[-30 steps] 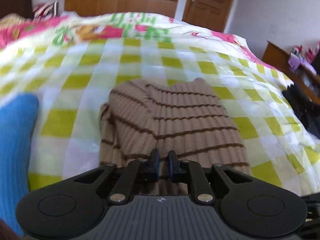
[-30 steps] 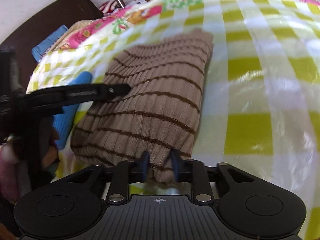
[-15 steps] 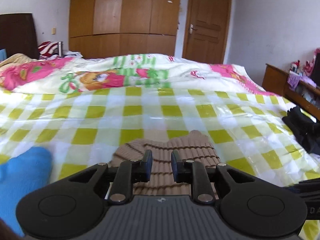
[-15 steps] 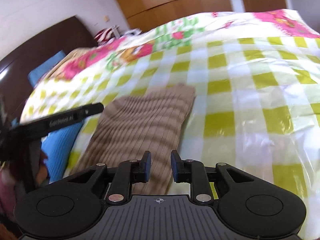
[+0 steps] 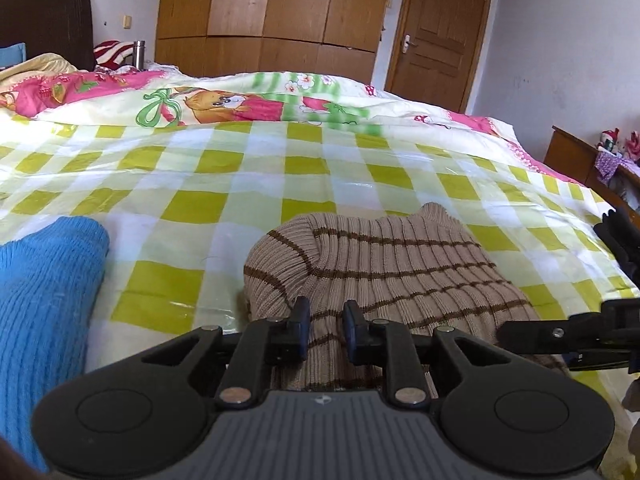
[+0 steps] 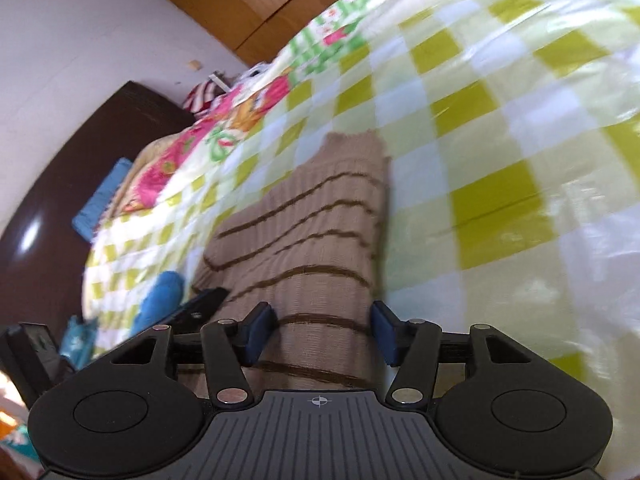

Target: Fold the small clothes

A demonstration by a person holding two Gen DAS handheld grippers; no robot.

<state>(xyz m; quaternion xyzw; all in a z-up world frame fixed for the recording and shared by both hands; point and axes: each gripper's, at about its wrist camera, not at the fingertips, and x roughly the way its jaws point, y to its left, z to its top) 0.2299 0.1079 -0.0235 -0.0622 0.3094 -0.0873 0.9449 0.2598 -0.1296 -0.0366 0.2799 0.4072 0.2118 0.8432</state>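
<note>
A tan ribbed sweater with dark brown stripes lies folded on the green-and-white checked bed cover. My left gripper is over the sweater's near edge, its jaws narrowly apart with a ridge of knit between them. In the right wrist view the same sweater runs away from me. My right gripper is open wide, its fingers either side of the sweater's near end and not pinching it. The right gripper's arm shows at the right of the left wrist view.
A blue knit garment lies left of the sweater, also seen in the right wrist view. A pink floral quilt is heaped at the far side. A dark headboard, wooden wardrobe and door stand beyond.
The right gripper's jaws have opened wide and it has tilted over the sweater's near end. The left gripper has dropped back down toward the sweater; its jaws stay narrowly apart.
</note>
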